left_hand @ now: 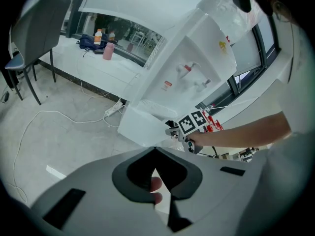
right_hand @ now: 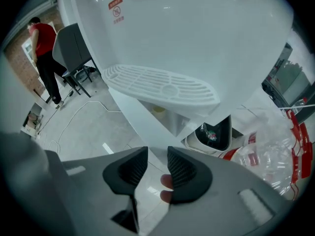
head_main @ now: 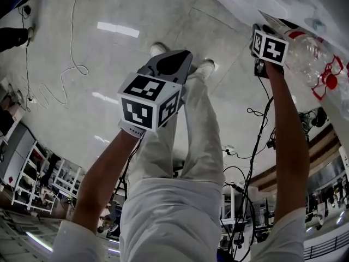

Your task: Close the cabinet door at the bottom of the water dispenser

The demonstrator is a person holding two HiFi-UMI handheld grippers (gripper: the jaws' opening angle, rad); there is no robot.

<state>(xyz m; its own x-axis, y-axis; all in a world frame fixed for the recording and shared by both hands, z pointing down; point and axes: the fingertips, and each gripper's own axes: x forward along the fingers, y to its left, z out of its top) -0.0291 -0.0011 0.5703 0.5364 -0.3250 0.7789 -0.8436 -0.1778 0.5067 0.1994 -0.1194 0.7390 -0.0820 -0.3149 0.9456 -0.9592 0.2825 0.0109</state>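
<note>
The tall white plastic water dispenser (left_hand: 184,77) is seen upright near a window. Its flat white cabinet door (left_hand: 140,129) at the bottom is swung open, below the slotted white drip tray (right_hand: 162,85).

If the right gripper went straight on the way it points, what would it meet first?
Probably the open cabinet door, whose edge runs toward the gap between the open jaws of the right gripper; how near it is I cannot tell.
</note>
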